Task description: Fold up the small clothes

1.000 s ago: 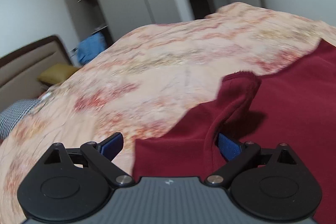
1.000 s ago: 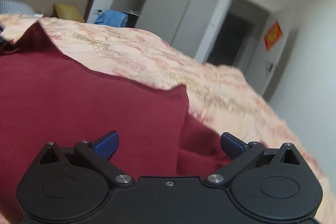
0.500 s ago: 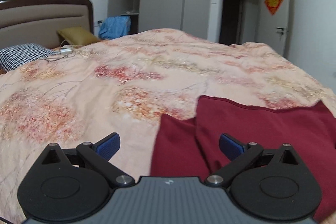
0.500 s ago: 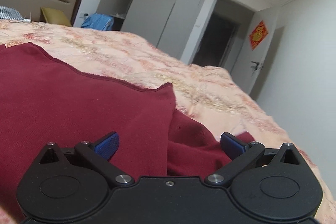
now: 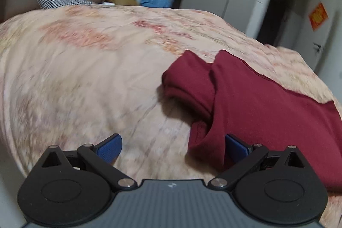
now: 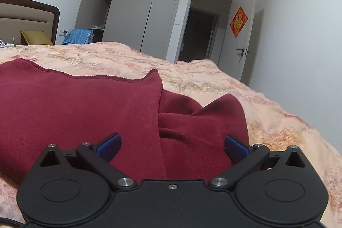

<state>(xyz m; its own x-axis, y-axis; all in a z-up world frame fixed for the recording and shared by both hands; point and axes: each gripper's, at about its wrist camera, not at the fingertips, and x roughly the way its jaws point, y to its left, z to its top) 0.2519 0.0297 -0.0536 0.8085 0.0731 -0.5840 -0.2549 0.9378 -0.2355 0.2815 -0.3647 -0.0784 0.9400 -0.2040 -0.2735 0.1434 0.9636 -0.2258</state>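
The left gripper point(image 5: 173, 145) is wide open over the bedspread point(image 5: 85, 78), holding nothing. The red shirt point(image 5: 267, 104) lies at 3 o'clock, blurry, cut off at the edge. The right gripper point(image 6: 173, 144) gapes above the red shirt point(image 6: 85, 104), its 2 blue fingertips point(image 6: 109, 145) apart.

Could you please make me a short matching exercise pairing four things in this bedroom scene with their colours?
Things:
1. garment
2. cushion
3. door decoration
4. gripper pads

Colours:
A. mustard yellow
B. blue
C. dark red
D. bright red and gold

Pairs: 1-C, 2-A, 3-D, 4-B
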